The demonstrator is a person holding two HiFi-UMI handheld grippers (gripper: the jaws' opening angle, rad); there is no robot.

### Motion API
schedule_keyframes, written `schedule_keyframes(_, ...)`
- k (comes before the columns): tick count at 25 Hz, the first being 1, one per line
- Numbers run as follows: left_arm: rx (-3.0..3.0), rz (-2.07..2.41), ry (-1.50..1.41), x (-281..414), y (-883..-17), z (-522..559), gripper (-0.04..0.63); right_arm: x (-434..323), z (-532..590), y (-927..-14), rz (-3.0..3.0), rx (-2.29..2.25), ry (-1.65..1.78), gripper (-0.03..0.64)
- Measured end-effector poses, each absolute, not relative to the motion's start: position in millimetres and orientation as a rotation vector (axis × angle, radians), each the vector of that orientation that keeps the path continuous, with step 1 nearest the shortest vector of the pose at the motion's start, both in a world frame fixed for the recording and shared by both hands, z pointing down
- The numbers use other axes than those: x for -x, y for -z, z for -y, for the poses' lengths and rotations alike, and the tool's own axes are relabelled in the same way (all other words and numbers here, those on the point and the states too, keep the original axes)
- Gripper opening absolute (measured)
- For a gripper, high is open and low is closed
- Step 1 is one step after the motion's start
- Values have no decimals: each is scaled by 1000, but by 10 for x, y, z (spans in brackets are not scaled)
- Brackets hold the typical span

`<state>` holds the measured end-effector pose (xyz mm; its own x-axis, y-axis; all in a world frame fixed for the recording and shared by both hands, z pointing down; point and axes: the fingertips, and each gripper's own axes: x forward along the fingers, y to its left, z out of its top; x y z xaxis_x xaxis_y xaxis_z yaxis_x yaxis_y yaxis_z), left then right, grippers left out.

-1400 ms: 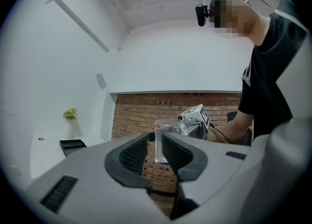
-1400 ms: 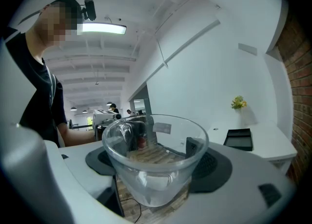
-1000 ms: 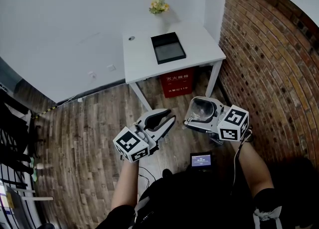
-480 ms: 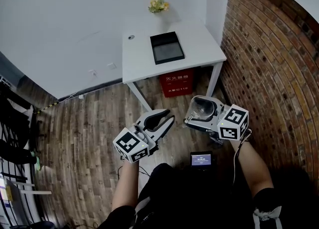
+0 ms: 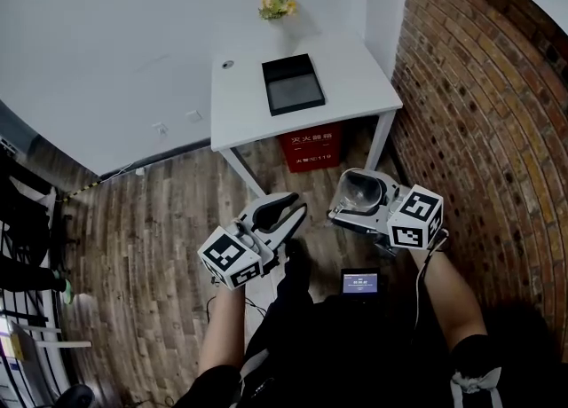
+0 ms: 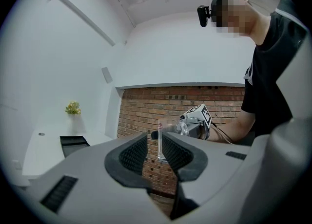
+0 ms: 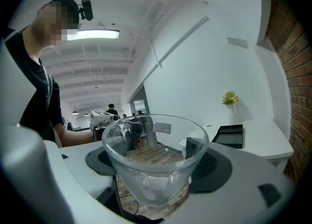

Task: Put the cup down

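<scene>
Item one, nearest: a small lit screen (image 5: 358, 284) low at my front, between my forearms. Item two: left gripper (image 5: 296, 207), held level at my left; its jaws are drawn almost together, and a thin clear stick (image 6: 159, 142) stands upright between the ribbed pads, seemingly pinched there. Item three: right gripper (image 5: 348, 205), just beside the left one and apart from it, with its jaws spread wide around the clear glass cup (image 5: 359, 190). The pads press on the cup's opposite walls. The cup is upright, mouth up, apparently empty, and carried in the air over the wooden floor (image 5: 160, 220). Item four, farther on: a red box (image 5: 311, 147) with white print, under the white surface (image 5: 355, 87). Item five, on that surface: a black tray (image 5: 293, 84) near the middle, a small dark round thing (image 5: 228, 65) to the tray's left, and a bunch of yellow flowers (image 5: 277, 4) at the back against the white wall. Item six: a brick wall (image 5: 479, 113) along my right. Status, by my reckoning: the carry is in hand and the cup is not yet set down, being well apart from the surface. The next move calls for closing that gap, keeping the cup level, lowering it onto a bare part of the surface beside the tray, and parting the right jaws only once its base rests flat.
</scene>
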<state>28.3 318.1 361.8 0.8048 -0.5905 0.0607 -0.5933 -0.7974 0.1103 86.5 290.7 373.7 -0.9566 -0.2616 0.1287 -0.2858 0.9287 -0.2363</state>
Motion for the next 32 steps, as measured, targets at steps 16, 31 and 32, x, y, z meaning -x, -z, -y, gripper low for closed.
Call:
schedule_keyframes(16, -2890, 837, -3, 94, -3712, -1861, 84, -562, -1696, -3778, 2958, -553, -390, 411)
schedule_keyframes(31, -2924, 727, -7, 768, -3626, -434, 84, 67, -314, -3639, 2944, -690, -410, 411)
schedule_keyframes(32, -2925, 725, -4, 807, -3629, -371, 84, 102, -253, -3637, 2944, -698, -412, 411)
